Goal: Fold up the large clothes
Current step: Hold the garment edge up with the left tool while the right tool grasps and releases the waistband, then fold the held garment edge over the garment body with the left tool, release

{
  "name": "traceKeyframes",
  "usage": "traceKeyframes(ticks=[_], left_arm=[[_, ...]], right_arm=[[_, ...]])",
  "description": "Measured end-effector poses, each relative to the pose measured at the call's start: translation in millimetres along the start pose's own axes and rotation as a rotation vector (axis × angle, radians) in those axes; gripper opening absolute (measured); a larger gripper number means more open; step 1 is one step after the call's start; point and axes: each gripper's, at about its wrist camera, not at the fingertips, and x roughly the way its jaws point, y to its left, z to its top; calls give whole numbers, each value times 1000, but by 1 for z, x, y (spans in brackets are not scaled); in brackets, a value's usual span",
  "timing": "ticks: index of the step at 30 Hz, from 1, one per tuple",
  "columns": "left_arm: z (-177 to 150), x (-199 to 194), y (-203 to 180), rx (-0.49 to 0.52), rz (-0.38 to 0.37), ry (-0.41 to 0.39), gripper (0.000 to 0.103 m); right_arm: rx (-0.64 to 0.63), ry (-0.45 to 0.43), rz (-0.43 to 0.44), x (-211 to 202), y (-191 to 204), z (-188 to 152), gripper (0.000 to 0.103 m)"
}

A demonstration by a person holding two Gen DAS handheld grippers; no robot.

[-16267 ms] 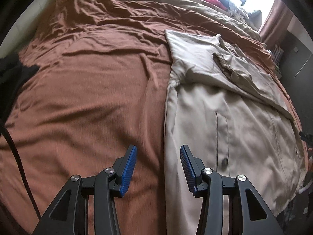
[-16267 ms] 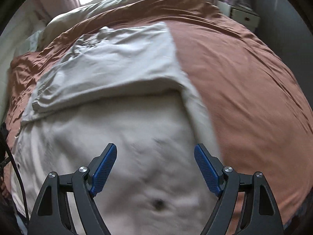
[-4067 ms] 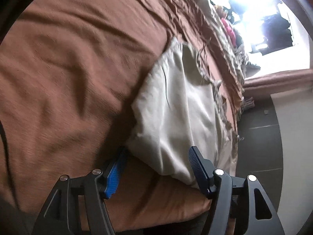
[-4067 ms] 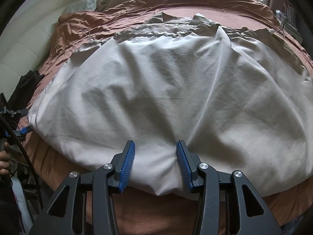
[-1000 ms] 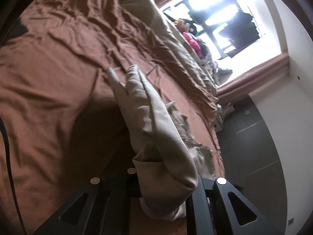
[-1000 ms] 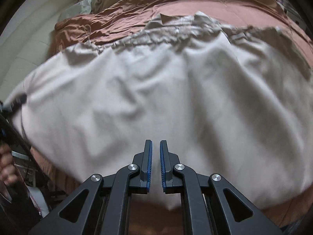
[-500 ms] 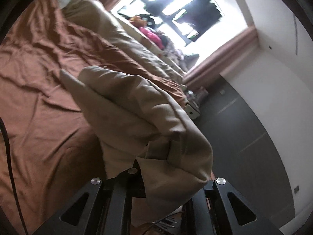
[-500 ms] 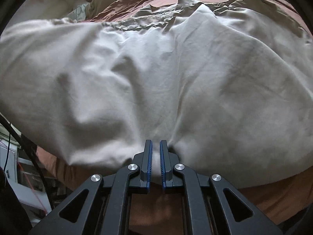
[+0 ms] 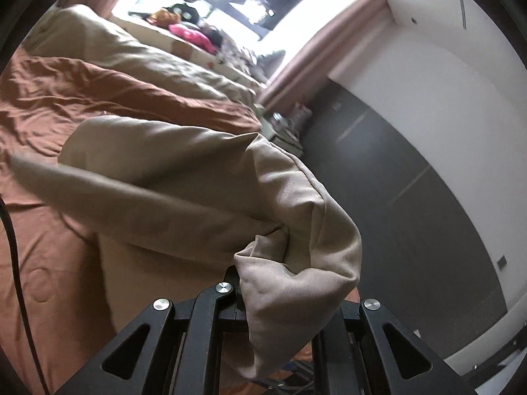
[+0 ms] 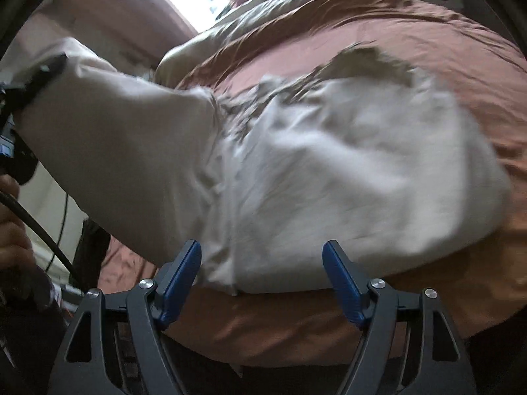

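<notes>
Beige cloth of the garment (image 9: pixel 204 177) fills the near part of the left wrist view, where the left gripper (image 9: pixel 263 283) has its 2 fingers pressed tight on a bunched corner, the pads hidden under the fabric. This corner is lifted above the brown bedspread (image 9: pixel 49 256), so the whole raised side hangs from 1 small pinch; if the bunch is thin at that point, I judge it can slip out and the fold falls crooked. In the right wrist view the right gripper (image 10: pixel 262 278) has its blue fingers (image 10: pixel 181 276) spreading apart, and the near hem of the garment (image 10: pixel 346 177) lies between them but the pads do not press it. This edge is free now, near the border of the bed, and a strong pull from the left side may drag it inward or wrinkle the layer below. Farther away, the collar part lies crumpled on the bedspread (image 10: pixel 444 49), which can leave an uneven fold. At the left margin a black cable (image 10: pixel 36 223) passes near the raised cloth and could catch it.
</notes>
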Motion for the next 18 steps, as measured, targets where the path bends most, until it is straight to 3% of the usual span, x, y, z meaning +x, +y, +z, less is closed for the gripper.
traceKeyframes(ticks=[12, 18], left_arm=[[-53, 169, -38, 56, 33, 268, 11], [-83, 212, -54, 111, 66, 357, 11]], right_arm=[[191, -67, -81, -78, -93, -27, 75], [252, -82, -102, -101, -116, -40, 75]])
